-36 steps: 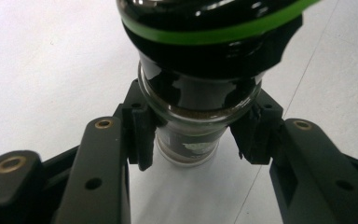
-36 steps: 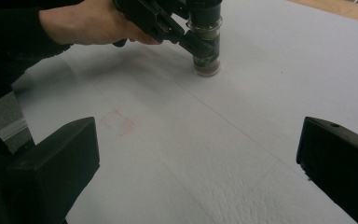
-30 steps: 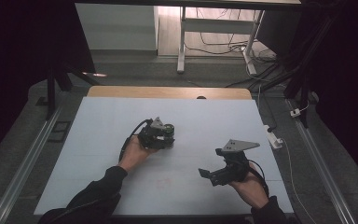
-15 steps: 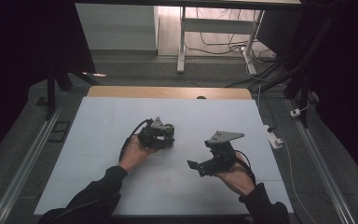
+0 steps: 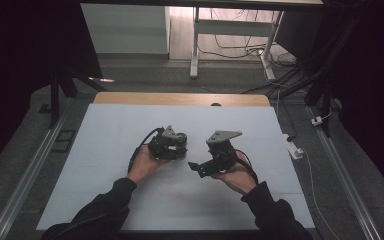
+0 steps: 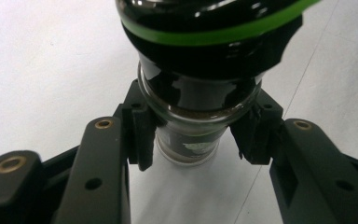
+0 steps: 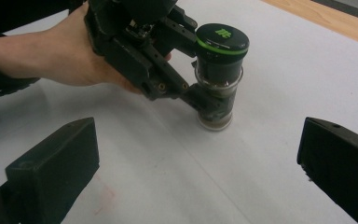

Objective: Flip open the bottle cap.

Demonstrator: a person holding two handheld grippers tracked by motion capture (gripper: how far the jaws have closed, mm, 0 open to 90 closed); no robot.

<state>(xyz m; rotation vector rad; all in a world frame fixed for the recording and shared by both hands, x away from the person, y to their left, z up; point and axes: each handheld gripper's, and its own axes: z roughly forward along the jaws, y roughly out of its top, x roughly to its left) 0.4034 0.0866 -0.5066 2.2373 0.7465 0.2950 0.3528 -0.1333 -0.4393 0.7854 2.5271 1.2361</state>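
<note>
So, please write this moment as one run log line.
left gripper: shut on jar | jar: upright on table | right gripper: open, beside jar

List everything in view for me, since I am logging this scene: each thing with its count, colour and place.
jar: one, clear glass with a black lid ringed in green, standing upright on the table near its middle, clamped at its body
table: one, pale grey-white top with a wooden strip along the far edge
power strip: one, white, on the floor right of the table
cables: several, dark, on the floor beyond the table
left gripper: one, black, shut on the jar
right gripper: one, black, jaws open, held beside the jar and apart from it
hands: two, in dark sleeves, one holding each gripper
</note>
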